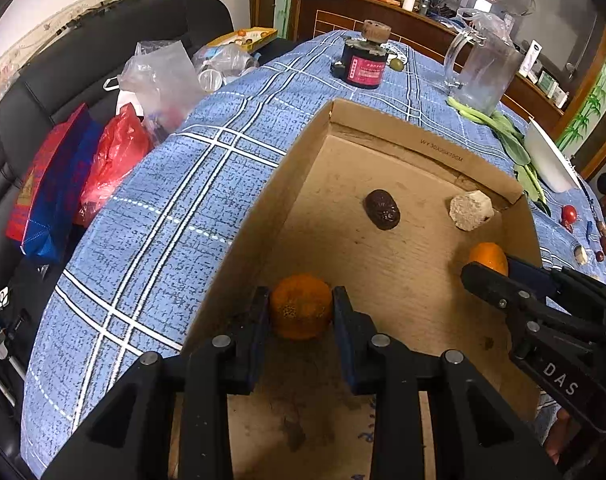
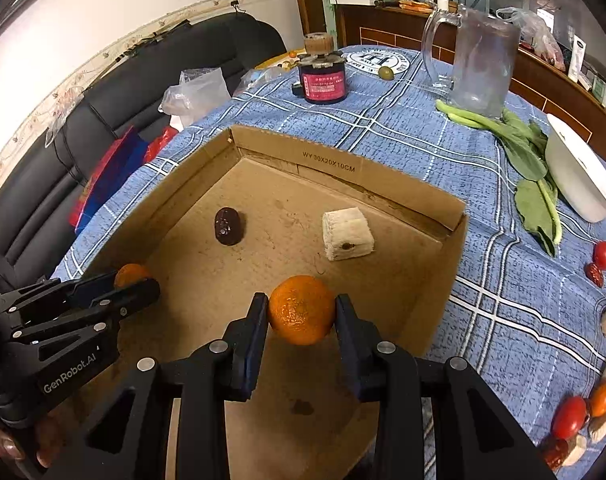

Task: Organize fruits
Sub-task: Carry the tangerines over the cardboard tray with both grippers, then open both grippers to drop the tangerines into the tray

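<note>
Oranges fill both your grips: left hand-held gripper (image 1: 301, 300) pinches one orange (image 1: 301, 306) and right hand-held gripper (image 2: 301, 306) another orange (image 2: 301, 309), both above the cardboard box (image 2: 383, 184).

Left gripper (image 1: 301, 312): I am holding it angled steeply downward, its two blue-padded fingers (image 1: 259, 320) pressing on either side of an orange (image 1: 301, 310) and gripping it firmly. In the right wrist view it is reaching in from the left edge, with part of a hand (image 2: 23, 446) showing beneath its body.

Right gripper (image 2: 301, 312): I am holding it tilted steeply downward too, its fingers (image 2: 345, 320) clamping a second orange (image 2: 301, 309) between them. In the left wrist view it is entering from the right edge, beside the left one and well apart.
</note>
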Tool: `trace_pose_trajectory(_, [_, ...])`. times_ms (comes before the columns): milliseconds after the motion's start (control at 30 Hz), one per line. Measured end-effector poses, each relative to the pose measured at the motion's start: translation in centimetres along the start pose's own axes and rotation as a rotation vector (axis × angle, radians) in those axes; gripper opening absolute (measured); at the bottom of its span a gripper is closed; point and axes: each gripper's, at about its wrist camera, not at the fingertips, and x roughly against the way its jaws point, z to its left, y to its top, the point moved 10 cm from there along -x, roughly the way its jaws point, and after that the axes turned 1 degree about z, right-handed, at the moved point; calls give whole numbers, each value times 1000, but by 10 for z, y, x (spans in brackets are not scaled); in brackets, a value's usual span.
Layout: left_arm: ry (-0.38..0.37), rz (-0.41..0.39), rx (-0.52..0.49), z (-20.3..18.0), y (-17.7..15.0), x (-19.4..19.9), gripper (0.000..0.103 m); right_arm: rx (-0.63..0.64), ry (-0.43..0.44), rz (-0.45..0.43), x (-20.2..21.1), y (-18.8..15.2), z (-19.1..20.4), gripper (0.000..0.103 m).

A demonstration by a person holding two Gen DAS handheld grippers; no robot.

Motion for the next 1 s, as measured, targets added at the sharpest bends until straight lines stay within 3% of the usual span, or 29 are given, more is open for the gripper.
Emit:
trace_pose_trajectory(200, [3,8,-3,-1,1,-2,31,15,-16,12,-8,0,-1,37])
trace_pose_trajectory(500, [13,8,5,1,-3,8,52,16,-37,6,6,-3,-2,38])
trace_pose_trajectory(667, [20,-4,-2,0,-10,21,63,19,-64,-14,23,-6,-2,54])
trace_pose_trajectory(1000, [16,-78,-7,7,-28,64,67,-17,-77,-46,76,-38,-3,54])
